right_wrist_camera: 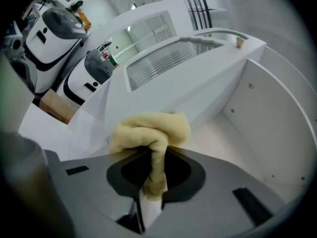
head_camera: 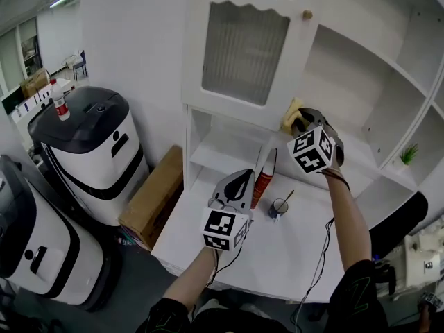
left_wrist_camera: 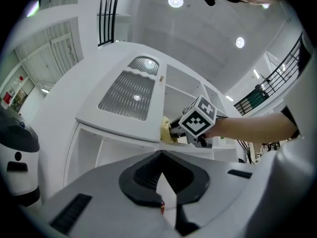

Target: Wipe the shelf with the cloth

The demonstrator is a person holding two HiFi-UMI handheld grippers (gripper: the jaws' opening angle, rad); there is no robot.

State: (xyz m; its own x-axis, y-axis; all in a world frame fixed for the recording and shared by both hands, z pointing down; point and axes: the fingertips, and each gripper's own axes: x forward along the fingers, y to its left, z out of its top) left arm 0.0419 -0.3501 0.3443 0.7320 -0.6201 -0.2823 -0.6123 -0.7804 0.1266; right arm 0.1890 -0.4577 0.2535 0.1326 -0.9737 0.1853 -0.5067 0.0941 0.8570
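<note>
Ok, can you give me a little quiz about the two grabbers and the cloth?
1. True or false: the right gripper is shut on the cloth.
2. Where is the left gripper? A: over the white table. B: up beside the cloth. C: out of sight.
3. What colour is the cloth?
Key: 1 true; 2 A; 3 yellow.

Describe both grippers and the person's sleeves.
Both the left gripper and right gripper have grey, wedge-shaped bodies with dark inner pads. Each carries a white cube with black square markers and trails a thin black cable. The person wears dark sleeves ending near the elbows.
</note>
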